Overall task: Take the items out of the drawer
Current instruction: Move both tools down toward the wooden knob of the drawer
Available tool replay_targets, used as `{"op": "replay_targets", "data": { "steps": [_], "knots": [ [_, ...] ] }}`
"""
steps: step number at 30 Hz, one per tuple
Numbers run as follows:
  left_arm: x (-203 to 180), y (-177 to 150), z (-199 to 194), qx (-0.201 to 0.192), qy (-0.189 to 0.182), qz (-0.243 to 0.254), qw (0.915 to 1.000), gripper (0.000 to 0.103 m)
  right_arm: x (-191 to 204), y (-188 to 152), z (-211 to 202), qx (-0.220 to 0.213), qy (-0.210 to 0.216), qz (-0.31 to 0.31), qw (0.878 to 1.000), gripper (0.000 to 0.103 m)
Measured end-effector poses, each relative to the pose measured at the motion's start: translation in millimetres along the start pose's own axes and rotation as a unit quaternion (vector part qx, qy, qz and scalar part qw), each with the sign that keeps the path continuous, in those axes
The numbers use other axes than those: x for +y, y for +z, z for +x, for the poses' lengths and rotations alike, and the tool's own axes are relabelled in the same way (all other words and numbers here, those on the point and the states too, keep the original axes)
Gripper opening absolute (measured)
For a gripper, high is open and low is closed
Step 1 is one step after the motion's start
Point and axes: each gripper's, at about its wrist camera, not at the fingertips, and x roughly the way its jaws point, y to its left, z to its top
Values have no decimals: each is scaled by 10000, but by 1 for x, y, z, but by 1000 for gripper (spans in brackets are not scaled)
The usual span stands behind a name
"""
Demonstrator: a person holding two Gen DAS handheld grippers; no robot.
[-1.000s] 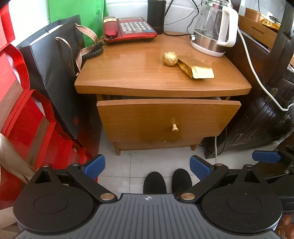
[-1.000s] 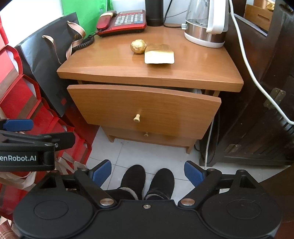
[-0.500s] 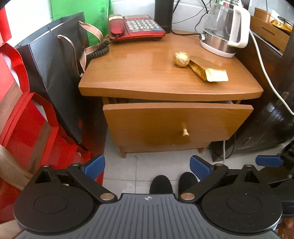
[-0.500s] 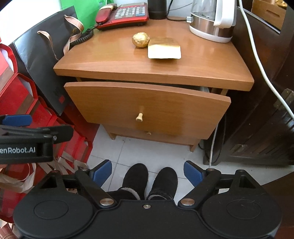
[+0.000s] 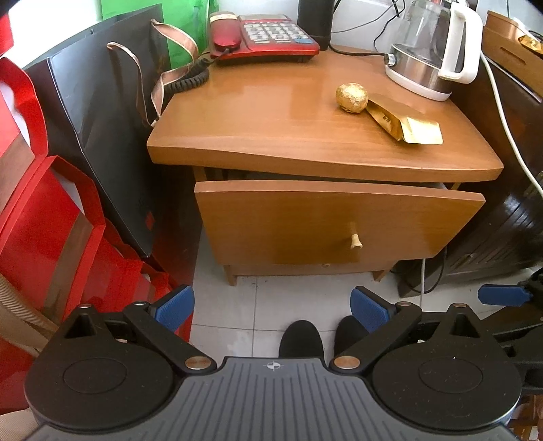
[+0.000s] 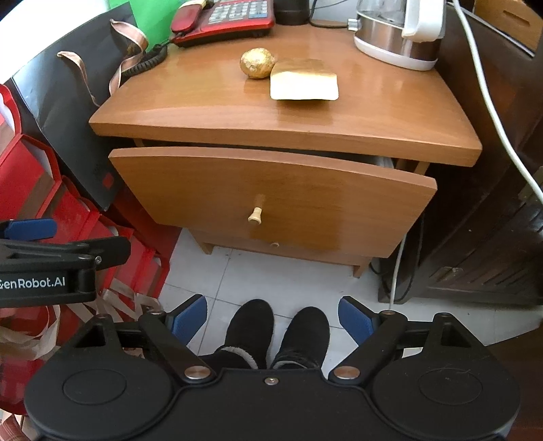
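Observation:
A wooden nightstand [image 5: 305, 135] [image 6: 305, 118] has its top drawer [image 5: 322, 220] [image 6: 271, 196] pulled out a little, with a pale knob [image 5: 354, 241] [image 6: 255, 215]. The inside of the drawer is hidden. On the top lie a gold foil ball [image 5: 352, 97] [image 6: 256, 63] and a gold packet [image 5: 404, 123] [image 6: 303, 84]. My left gripper [image 5: 273, 308] and my right gripper [image 6: 272, 315] both hang open and hold nothing, low above the floor in front of the drawer.
A red telephone [image 5: 264, 37] [image 6: 224, 20] and a glass kettle [image 5: 431, 51] [image 6: 397, 34] stand at the back of the top. Red and black paper bags [image 5: 85, 152] [image 6: 51, 135] crowd the left. A dark cabinet [image 5: 509, 220] and a white cable [image 6: 492, 101] are on the right. A person's black shoes [image 6: 278, 332] stand below.
Both grippers have moved closer to the nightstand and a little higher, so it looms larger. The drawer, the gold ball and the packet have not moved.

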Motion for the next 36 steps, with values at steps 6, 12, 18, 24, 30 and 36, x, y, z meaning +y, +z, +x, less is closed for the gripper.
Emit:
{"op": "replay_targets", "data": {
  "steps": [6, 12, 18, 24, 30, 36],
  "knots": [
    [-1, 0, 4, 45, 11, -13, 10000, 100, 0, 4, 4, 58, 7, -38, 10000, 80],
    [-3, 0, 11, 126, 23, 20, 9999, 100, -2, 8, 11, 158, 29, -46, 9999, 80],
    [-5, 1, 17, 192, 63, 44, 9998, 100, -5, 11, 20, 288, -13, 6, 9996, 82],
    [-6, 2, 20, 204, 62, 35, 9998, 100, -4, 13, 27, 351, -23, -4, 9994, 83],
    [-2, 3, 23, 261, 75, -27, 9996, 100, -3, 15, 33, 426, -39, -64, 9991, 84],
    [2, 3, 28, 330, 126, -111, 9993, 99, 0, 16, 38, 475, -32, -116, 9988, 84]
  ]
}}
